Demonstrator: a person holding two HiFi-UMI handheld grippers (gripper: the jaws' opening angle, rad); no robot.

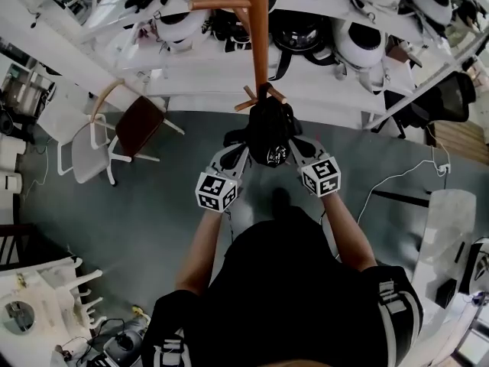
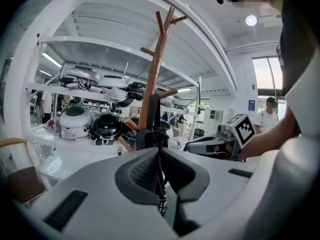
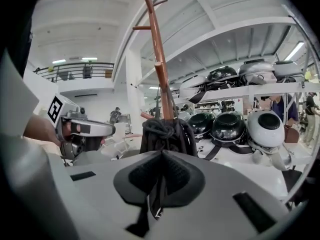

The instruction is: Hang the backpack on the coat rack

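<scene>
The black backpack (image 1: 269,132) hangs in front of me at the brown wooden coat rack (image 1: 258,29), just below its lower pegs (image 1: 248,99). My left gripper (image 1: 241,151) is at the bag's left side, shut on a thin black strap (image 2: 160,171) that runs between its pads. At the bag's right side, my right gripper (image 1: 295,147) is shut on another black strap (image 3: 160,186). In the right gripper view the bunched top of the backpack (image 3: 167,134) sits against the rack's pole (image 3: 161,79). The left gripper view shows the pole (image 2: 154,74) right behind the bag (image 2: 145,138).
White shelves (image 1: 191,60) with several helmets (image 1: 361,43) stand just behind the rack. A brown-seated chair (image 1: 137,125) and a white chair (image 1: 84,151) are on the grey floor to the left. A white cable (image 1: 397,178) lies on the floor to the right, near a desk (image 1: 447,220).
</scene>
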